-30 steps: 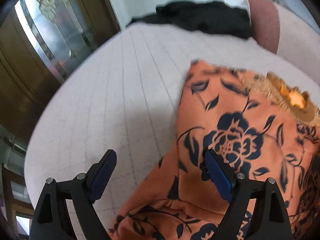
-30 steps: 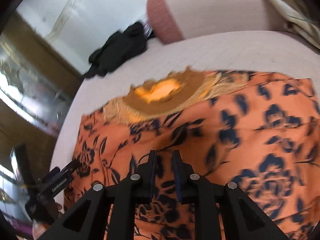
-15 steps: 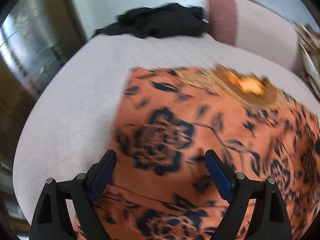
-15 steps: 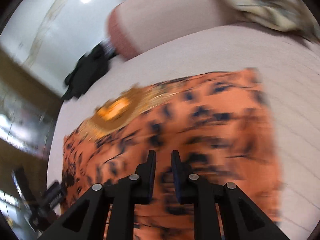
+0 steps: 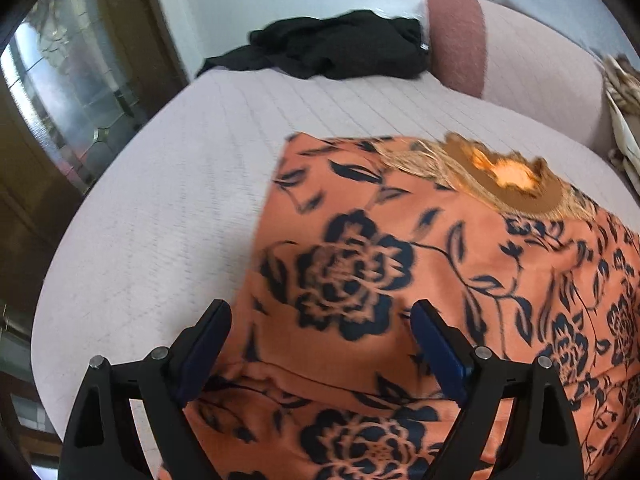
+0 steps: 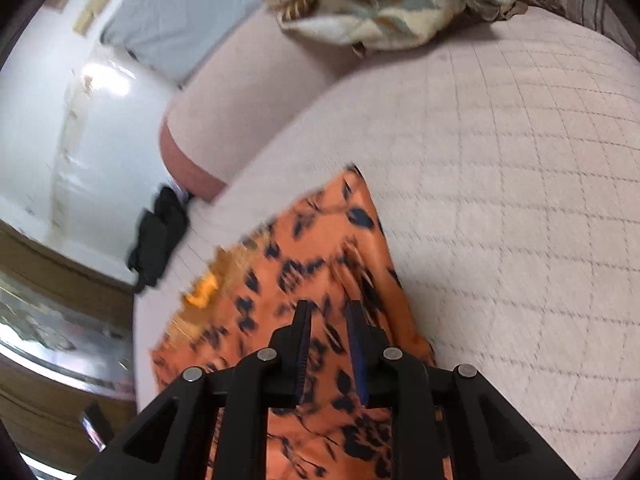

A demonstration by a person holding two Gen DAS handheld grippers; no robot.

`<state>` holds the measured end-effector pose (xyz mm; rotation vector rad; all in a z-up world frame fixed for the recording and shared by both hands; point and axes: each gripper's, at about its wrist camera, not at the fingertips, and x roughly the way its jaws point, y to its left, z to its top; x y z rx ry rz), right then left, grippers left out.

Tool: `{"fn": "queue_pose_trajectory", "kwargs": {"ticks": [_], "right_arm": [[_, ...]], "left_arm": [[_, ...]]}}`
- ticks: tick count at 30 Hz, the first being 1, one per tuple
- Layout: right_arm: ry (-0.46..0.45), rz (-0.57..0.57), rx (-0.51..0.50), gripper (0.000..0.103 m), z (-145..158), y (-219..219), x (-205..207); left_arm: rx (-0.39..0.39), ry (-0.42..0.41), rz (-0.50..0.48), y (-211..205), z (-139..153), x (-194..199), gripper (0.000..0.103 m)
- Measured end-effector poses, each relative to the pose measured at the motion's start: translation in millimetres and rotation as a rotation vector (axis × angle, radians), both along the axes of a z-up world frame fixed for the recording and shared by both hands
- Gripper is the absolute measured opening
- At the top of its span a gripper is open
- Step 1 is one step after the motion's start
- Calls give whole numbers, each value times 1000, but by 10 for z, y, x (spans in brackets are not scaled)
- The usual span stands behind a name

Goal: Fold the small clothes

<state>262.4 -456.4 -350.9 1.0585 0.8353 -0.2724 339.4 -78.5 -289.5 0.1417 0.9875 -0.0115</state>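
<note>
The orange dress point(image 5: 420, 264) now lies narrower on the bed point(image 5: 168, 216); left tongs point(image 5: 320, 344) gape, right tongs point(image 6: 329, 352), angled down, stand slightly parted, gripping nothing.

No text, label, brand, number or sign can be read in either view; the orange dark-flowered cloth garment point(image 5: 400, 264) carries only its printed pattern and a blurred brown-gold neck patch.

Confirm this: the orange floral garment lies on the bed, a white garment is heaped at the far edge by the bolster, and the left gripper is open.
One thing is wrong: the heaped garment by the bolster is black, not white, as the left wrist view shows. The orange garment does lie on the bed, and the left gripper is open.
</note>
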Motion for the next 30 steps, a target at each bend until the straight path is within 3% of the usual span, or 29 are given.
{"fn": "queue_pose_trajectory", "kwargs": {"ticks": [6,9,10,14,21,26,30], "right_arm": [[-9,18,-35,21,-121,-11,337],[114,49,-72,20,-422,-12,555],[104,45,-66,20,-466,-26,563],[82,29,-26,20,-351,-67,526],[25,116,-79,22,36,209,187],[52,149,-75,22,54,380,4],[208,191,-46,22,-258,495,8]], "left_arm": [[26,46,52,165,-85,202,91],[4,67,53,189,-158,275,97],[9,63,59,199,-157,295,98],[19,30,73,148,-119,317,98],[-12,-90,-14,-67,138,-37,98],[-55,-7,-57,-156,-23,-140,98],[-13,79,-69,-275,-265,-101,98]]}}
